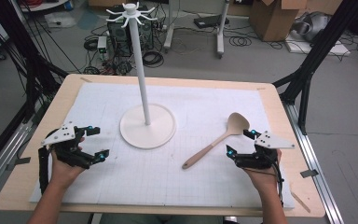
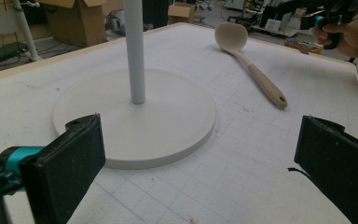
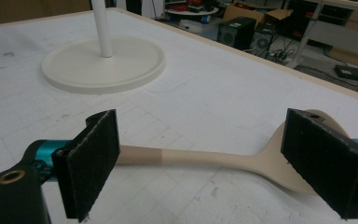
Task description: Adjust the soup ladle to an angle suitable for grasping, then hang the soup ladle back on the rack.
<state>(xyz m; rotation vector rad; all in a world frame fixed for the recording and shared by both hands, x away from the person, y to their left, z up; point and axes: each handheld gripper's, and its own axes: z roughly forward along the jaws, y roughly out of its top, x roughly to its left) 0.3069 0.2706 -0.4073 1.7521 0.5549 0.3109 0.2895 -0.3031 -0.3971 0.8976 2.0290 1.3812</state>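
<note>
Two grippers sit over the white mat, and both stand released; the right gripper has its jaws spread wide with nothing between the pads, and the left gripper is likewise spread and empty. Just ahead of the right gripper, seen through its jaws in the right gripper view, lies the wooden spoon; its handle runs across the gap from one pad to the other, and its bowl sits close against the far pad. Farther out from that gripper, beyond the spoon, stands the white stand with its round base flat on the mat and its pole rising to a ring of hooks; the left gripper faces that base from the other side, well apart from the spoon.

The step in hand looks like a reach for the spoon; to do it well, I judge the right gripper should drop lower and turn so the pads meet the handle across its narrow width, near the neck where it is slimmest, rather than along its length; closing gently should keep the smooth handle from skating on the mat.

In the right gripper view the bowl is partly covered by the pad; the pole's top is cut off in both gripper views; whether the handle's end has a hanging hole is clear only in the left gripper view.
</note>
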